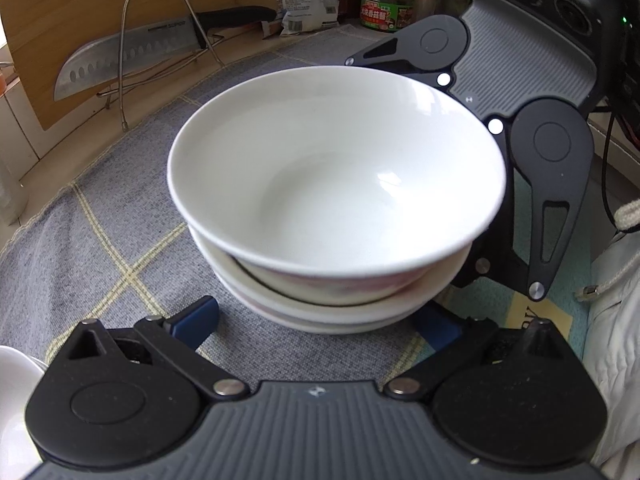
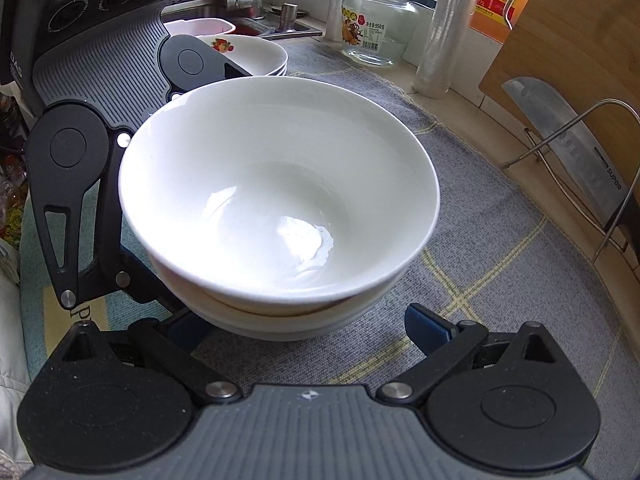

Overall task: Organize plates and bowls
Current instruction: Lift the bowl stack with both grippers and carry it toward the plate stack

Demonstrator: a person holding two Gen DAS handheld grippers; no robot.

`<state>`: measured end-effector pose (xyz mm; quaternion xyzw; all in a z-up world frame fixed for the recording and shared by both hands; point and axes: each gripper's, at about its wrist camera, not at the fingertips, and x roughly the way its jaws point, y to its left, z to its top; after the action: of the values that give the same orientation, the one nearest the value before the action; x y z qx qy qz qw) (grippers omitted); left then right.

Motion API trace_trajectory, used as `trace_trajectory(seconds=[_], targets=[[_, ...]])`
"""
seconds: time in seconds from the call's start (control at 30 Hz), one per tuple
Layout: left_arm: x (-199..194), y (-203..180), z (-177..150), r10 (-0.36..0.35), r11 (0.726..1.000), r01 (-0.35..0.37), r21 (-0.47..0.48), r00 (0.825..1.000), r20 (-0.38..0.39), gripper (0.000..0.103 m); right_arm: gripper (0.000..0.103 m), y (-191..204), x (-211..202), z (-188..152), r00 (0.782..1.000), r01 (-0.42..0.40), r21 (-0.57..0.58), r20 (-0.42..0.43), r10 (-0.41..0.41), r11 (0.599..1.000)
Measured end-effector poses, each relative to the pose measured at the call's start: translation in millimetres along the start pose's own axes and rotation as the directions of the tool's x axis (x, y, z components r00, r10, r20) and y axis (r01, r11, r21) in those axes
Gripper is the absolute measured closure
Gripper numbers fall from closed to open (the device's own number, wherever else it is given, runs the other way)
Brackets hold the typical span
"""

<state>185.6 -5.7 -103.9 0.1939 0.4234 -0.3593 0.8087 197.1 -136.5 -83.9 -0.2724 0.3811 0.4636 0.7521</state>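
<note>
The left gripper [image 1: 316, 326] has its blue-padded fingers [image 1: 198, 320] spread wide, released, flanking the foot of a stack of glossy white ceramic bowls [image 1: 336, 184] without visibly touching it; the right gripper [image 2: 310, 326] faces the same stack [image 2: 276, 196] from the opposite side, fingers [image 2: 426, 330] likewise parted and grasping nothing; the stack sits on a grey checked cloth [image 1: 104, 240] covering the desk, with bare cloth around; farther off stand a steel knife in a wire rack [image 1: 128, 60] against a wooden cutting board [image 1: 80, 8], and flower-printed white plates [image 2: 256, 54] near a clear glass jar [image 2: 378, 20].
</note>
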Motion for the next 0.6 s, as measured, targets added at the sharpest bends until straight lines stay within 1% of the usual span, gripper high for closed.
trace_trajectory(seconds=[0.37, 0.6], targets=[[-0.6, -0.3, -4.8, -0.003, 1.000, 0.003, -0.002, 1.000, 0.024, 0.000, 0.000, 0.1, -0.1, -0.4, 1.000, -0.003, -0.002, 0.000, 0.003, 1.000], [1.1, -0.4, 1.2, -0.002, 1.000, 0.002, 0.005, 1.000, -0.006, 0.000, 0.000, 0.5, 0.5, 1.0, 1.000, -0.002, -0.022, 0.000, 0.002, 1.000]])
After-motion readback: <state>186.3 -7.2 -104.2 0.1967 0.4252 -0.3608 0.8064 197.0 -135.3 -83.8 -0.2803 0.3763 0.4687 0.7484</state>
